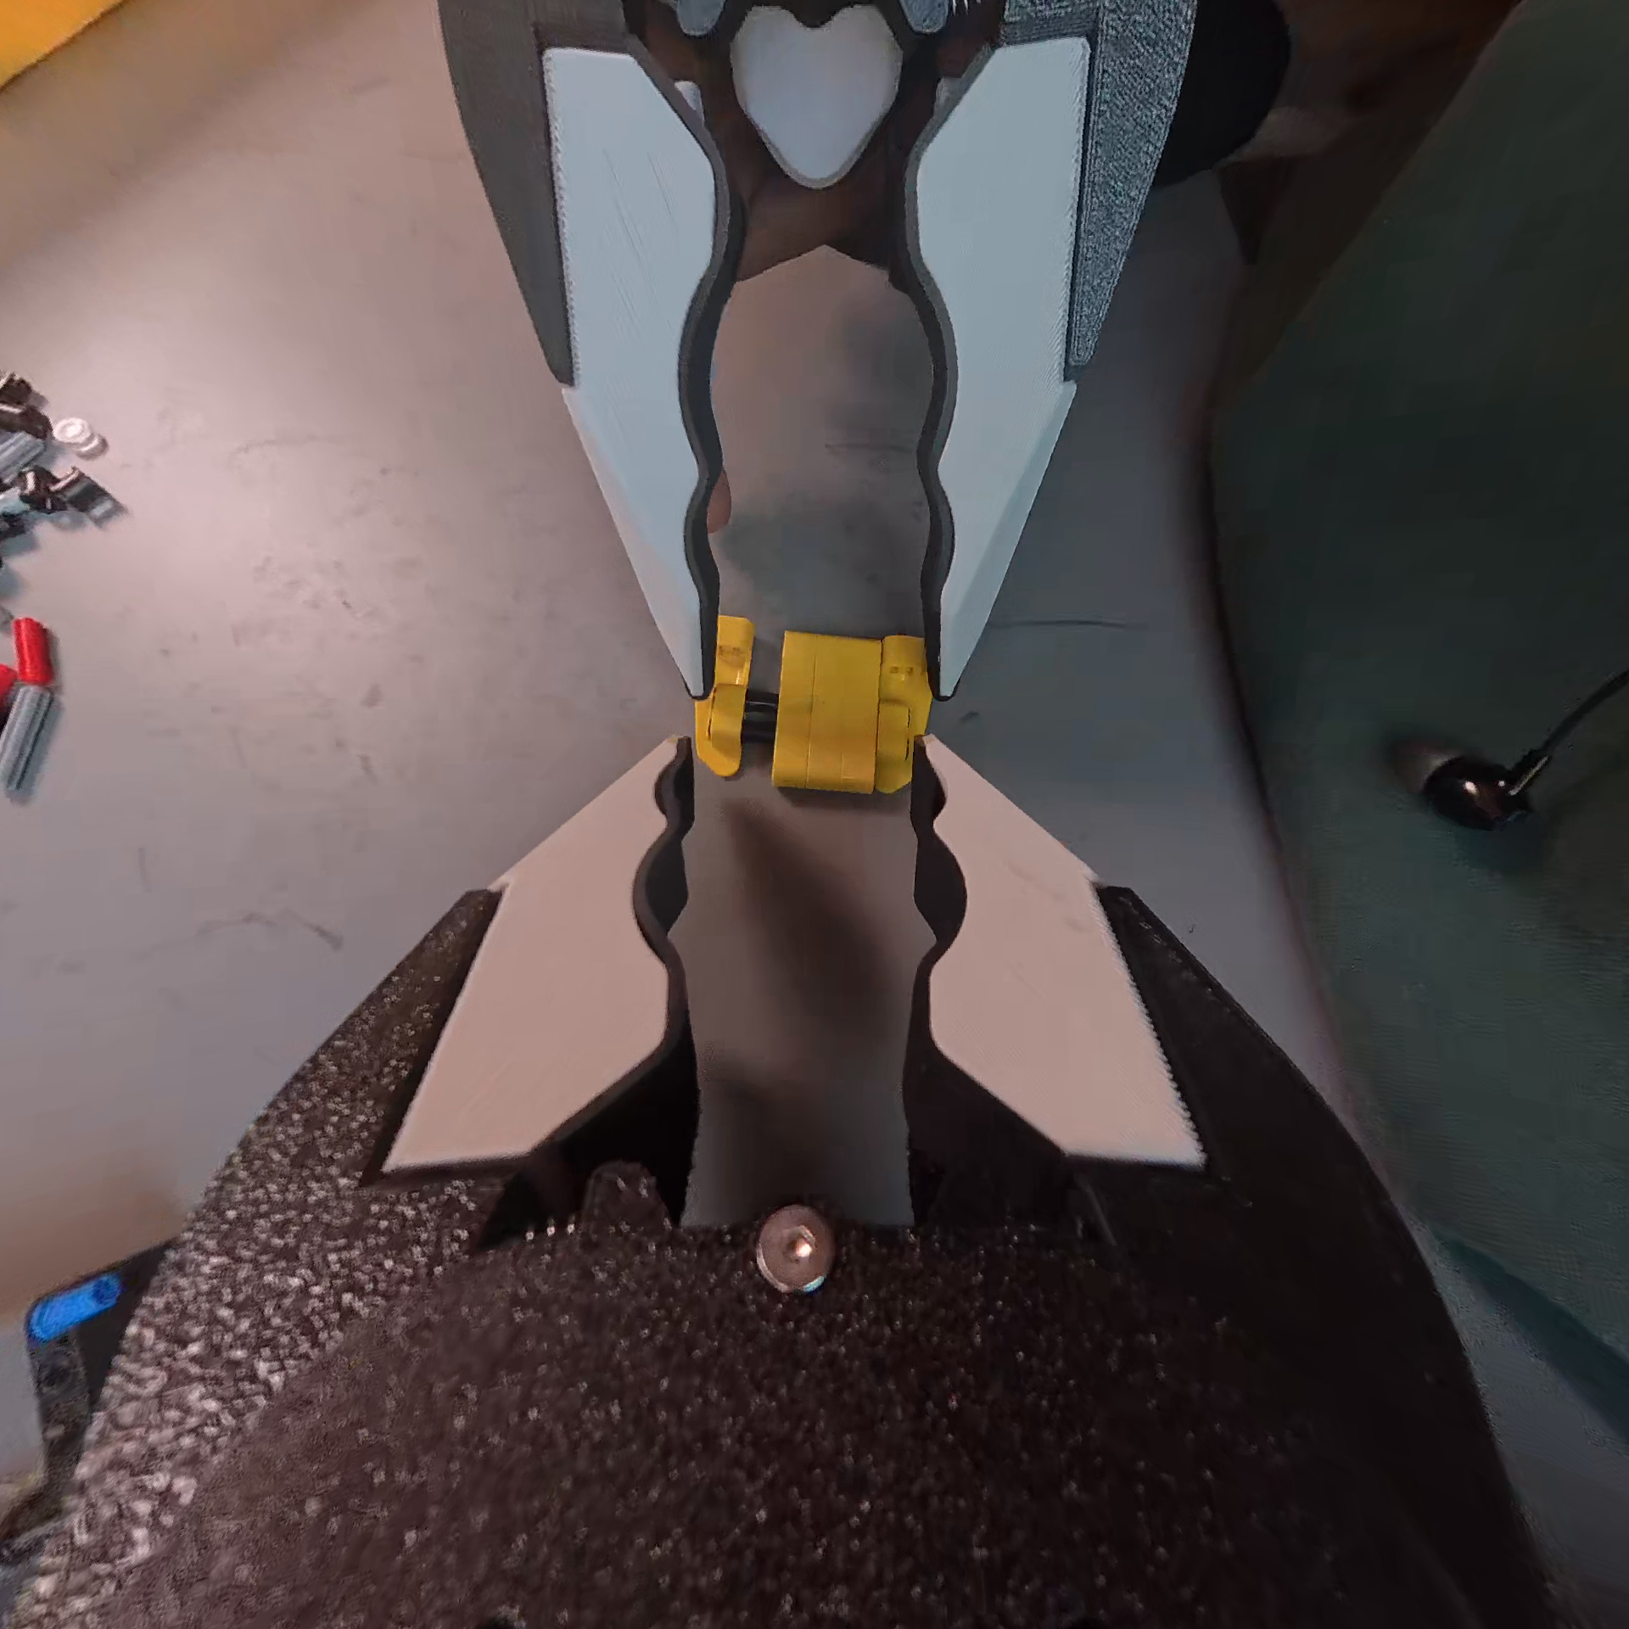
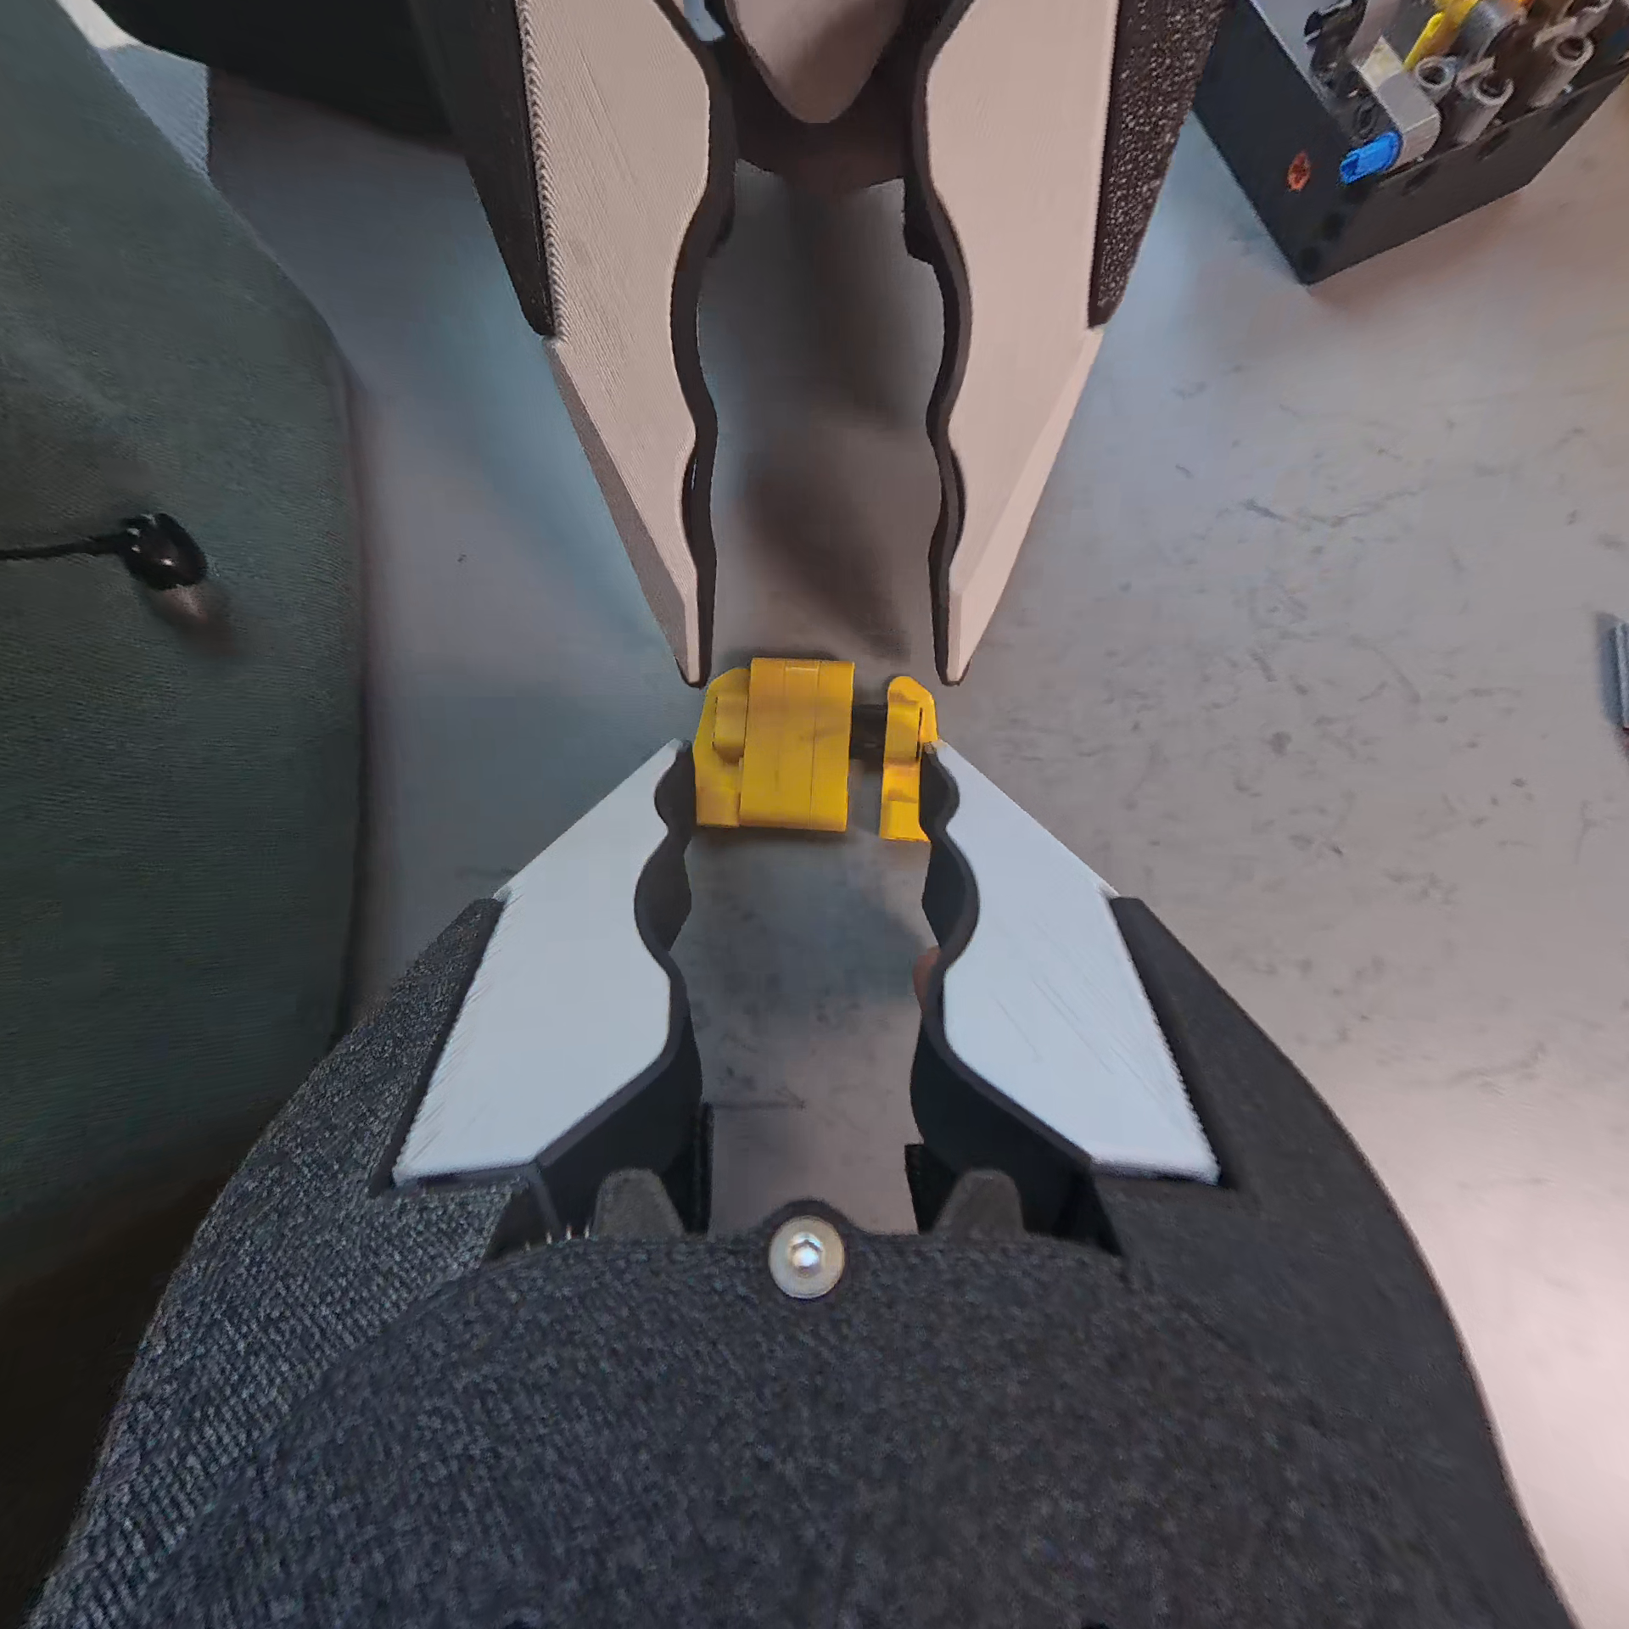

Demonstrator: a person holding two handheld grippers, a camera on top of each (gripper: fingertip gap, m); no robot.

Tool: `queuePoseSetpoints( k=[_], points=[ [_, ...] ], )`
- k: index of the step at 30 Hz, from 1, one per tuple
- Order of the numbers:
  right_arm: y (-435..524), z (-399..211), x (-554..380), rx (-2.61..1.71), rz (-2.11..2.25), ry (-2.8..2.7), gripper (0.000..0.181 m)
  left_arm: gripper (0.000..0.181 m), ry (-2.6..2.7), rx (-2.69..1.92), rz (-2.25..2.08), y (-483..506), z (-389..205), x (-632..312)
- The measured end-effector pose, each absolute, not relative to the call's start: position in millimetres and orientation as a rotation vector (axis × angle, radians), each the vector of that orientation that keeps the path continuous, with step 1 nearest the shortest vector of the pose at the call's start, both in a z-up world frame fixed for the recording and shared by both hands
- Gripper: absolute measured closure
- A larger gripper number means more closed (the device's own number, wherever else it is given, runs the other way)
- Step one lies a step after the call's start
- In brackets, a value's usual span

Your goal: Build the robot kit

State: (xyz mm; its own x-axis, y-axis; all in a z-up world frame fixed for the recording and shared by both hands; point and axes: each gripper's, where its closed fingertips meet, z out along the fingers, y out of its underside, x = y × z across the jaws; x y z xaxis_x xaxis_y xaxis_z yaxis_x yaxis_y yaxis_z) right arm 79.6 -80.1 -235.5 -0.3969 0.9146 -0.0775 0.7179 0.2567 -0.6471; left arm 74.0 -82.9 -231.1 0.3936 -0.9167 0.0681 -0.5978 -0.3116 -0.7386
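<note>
Two sets of tongs are meeting tip to tip over a grey, scuffed counter (image 1: 308, 617), both working on one small yellow block assembly (image 1: 815, 718).

Left tongs (image 1: 800, 749), tan fingers, are reaching in from the bottom of the left wrist view. Their tips are sitting at either side of the assembly's near edge; whether they are pressing it or only flanking it cannot be told.

Right tongs (image 2: 807, 758), pale blue-grey fingers, are closing on the same assembly (image 2: 807, 758) from the opposite end, tips touching both yellow flanks, so gripping it.

The assembly is hanging between the four tips: a wide yellow body, a thinner yellow plate standing apart, dark pins bridging them.

Loose red and grey pegs (image 1: 31, 696) are lying well off to one side. A black box of parts (image 2: 1410, 115) is sitting farther off.
</note>
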Motion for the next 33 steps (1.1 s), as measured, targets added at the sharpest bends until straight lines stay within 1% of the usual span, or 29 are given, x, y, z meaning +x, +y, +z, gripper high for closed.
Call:
queuePoseSetpoints(
  k=[4, 7, 11, 16, 22, 27, 33],
  points=[
    [-78.2, -236.7, 81.7, -1.504, 0.877, -2.212, 0.136, 0.130, 1.392, -2.004, -0.647, -81.9, -240.2, 77.5],
    [-74.4, -237.9, 80.5, -1.498, 0.868, -2.194, 0.142, 0.134, 1.390, -1.999, -0.659, -80.7, -240.2, 78.8],
    [-74.6, -237.6, 79.9, -1.460, 0.869, -2.215, 0.143, 0.138, 1.398, -1.991, -0.648, -82.0, -240.3, 78.7],
    [-75.0, -238.1, 80.2, -1.426, 0.844, -2.252, 0.139, 0.136, 1.404, -1.990, -0.622, -81.8, -240.3, 78.1],
    [-73.9, -234.6, 79.5, -1.466, 0.920, -2.223, 0.136, 0.133, 1.404, -1.993, -0.639, -82.7, -240.2, 77.2],
    [-78.5, -236.2, 80.9, -1.376, 0.883, -2.273, 0.129, 0.131, 1.426, -1.984, -0.652, -83.6, -240.4, 77.9],
    [-78.3, -235.8, 80.5, -1.375, 0.894, -2.275, 0.129, 0.131, 1.435, -1.983, -0.639, -82.6, -239.3, 76.9]
  ],
)
